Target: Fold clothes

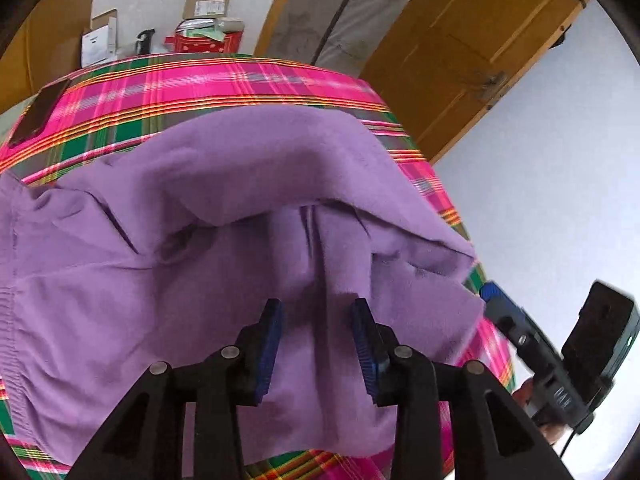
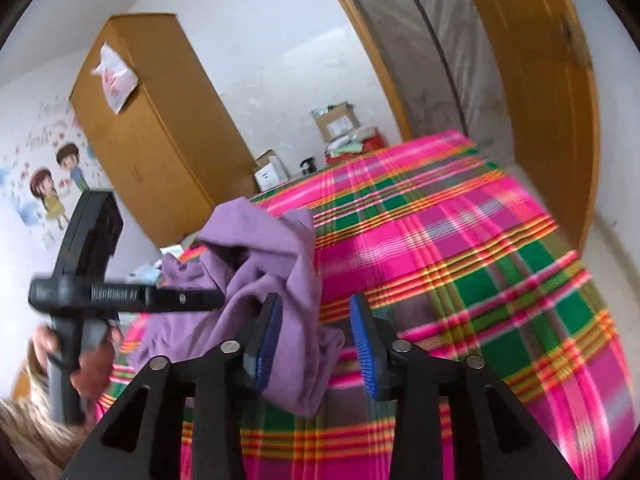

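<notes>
Two open claws (image 1: pixel 316 344) (image 2: pixel 316 344) over one purple garment (image 1: pixel 200 280) on plaid bedspread (image 2: pixel 460 260).

Left wrist close above purple garment (image 1: pixel 248 240), right wrist farther, both facing plaid bed (image 2: pixel 460 240)

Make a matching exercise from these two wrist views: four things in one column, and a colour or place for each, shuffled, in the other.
Things:
1. garment
2. bed cover
3. wardrobe
4. cardboard box

Descriptions:
A. pink and green plaid
B. plain purple, crumpled
C. against the white wall beyond the far end of the bed
D. tall, yellow-brown wood, with a white bag on top

Pairs: 1-B, 2-A, 3-D, 4-C
</notes>
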Demonstrator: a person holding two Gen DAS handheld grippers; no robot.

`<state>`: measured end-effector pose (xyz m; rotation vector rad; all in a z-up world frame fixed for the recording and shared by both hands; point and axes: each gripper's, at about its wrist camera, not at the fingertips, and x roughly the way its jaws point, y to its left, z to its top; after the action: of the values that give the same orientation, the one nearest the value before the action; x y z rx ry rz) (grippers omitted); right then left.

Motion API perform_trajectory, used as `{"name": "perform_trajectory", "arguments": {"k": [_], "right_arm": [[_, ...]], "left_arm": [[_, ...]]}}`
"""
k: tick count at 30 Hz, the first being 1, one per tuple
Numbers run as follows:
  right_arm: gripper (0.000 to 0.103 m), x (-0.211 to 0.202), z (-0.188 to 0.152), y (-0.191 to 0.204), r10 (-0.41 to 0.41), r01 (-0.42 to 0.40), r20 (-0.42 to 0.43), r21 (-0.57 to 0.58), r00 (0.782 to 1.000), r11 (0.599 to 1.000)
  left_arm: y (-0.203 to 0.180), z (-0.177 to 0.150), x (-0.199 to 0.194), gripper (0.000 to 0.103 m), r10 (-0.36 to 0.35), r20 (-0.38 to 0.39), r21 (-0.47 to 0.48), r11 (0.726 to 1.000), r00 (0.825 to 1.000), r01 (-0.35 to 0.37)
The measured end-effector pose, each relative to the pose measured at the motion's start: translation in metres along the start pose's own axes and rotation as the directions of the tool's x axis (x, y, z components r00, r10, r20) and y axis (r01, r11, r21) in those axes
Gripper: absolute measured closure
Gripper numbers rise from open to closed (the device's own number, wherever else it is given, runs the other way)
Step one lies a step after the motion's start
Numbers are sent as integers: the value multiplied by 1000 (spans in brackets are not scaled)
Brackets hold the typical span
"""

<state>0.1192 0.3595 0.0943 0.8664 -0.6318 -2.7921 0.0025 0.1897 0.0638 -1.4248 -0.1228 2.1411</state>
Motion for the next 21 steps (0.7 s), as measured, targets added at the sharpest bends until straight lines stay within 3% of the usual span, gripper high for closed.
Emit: {"name": "perform_trajectory", "arguments": {"k": [2, 12, 15, 17, 20, 21], "right_arm": [[55, 12, 9, -7, 38, -38, -22, 12, 999, 999], [56, 66, 26, -10, 129, -129, -165, 13, 978, 992], [73, 73, 23, -7, 149, -151, -190, 5, 970, 989], [91, 75, 21, -4, 144, -148, -201, -7, 969, 989], [96, 73, 20, 0, 132, -140, -195, -28, 972, 990], [96, 72, 21, 1, 134, -143, -191, -32, 972, 989]], "left_arm": [[-2, 3, 2, 67, 11, -11, 2, 1000, 1000, -11], [-14, 10, 15, 67, 13, -31, 7, 1000, 999, -13], [-16, 11, 26, 67, 12, -63, -3, 1000, 998, -13], [-14, 9, 30, 67, 16, -83, -15, 1000, 996, -17], [-4, 8, 33, 68, -13, -81, -48, 999, 997, 9], [-2, 7, 32, 74, -21, -74, -53, 998, 997, 17]]}}
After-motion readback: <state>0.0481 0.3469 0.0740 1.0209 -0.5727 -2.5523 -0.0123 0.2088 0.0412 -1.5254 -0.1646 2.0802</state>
